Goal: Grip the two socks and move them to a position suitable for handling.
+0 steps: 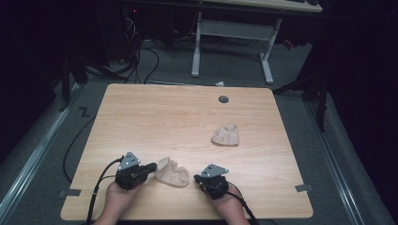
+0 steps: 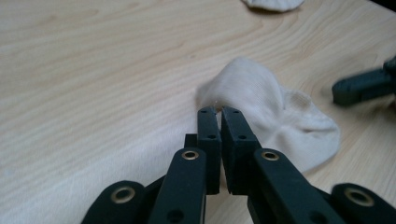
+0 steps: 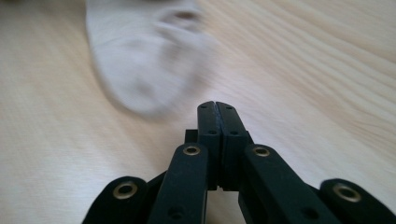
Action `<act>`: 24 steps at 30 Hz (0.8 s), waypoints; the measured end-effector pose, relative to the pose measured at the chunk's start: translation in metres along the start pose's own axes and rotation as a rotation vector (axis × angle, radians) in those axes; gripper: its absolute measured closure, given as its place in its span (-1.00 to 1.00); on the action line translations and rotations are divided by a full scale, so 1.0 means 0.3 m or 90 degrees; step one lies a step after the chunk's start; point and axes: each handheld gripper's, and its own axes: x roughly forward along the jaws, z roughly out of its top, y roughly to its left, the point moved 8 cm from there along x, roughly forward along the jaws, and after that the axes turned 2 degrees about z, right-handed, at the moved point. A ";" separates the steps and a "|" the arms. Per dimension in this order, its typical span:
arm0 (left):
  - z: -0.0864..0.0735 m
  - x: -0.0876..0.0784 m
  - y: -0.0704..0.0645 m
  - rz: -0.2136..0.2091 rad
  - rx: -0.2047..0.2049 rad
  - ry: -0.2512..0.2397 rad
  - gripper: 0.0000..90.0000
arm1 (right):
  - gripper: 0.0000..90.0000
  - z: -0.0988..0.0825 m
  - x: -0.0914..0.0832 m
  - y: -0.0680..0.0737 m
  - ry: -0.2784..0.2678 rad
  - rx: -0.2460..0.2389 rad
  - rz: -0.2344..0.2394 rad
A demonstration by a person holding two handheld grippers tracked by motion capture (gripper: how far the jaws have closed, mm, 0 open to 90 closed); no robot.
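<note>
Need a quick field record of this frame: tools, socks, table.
left tool: shut, pinching the edge of the near sock
right tool: shut, nothing between its jaws, tips short of the near sock
near sock: crumpled, between the two tools at the table's front edge
far sock: lying alone, right of centre, untouched
table: light wood, round hole near the far edge

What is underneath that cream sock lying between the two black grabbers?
The near sock lies on the bare wooden table. The left gripper pinches its edge. Whatever lies beneath its crumpled cloth is covered.
</note>
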 end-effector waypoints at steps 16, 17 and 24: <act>0.001 -0.010 -0.047 0.021 0.049 -0.002 0.59 | 0.89 0.071 0.009 0.108 -0.054 -0.034 0.040; 0.006 -0.013 -0.054 0.025 0.057 -0.005 0.56 | 0.88 0.078 0.016 0.119 -0.058 -0.036 0.046; 0.032 0.014 -0.123 0.001 0.073 -0.009 0.29 | 0.88 0.072 0.068 0.152 -0.024 -0.045 0.064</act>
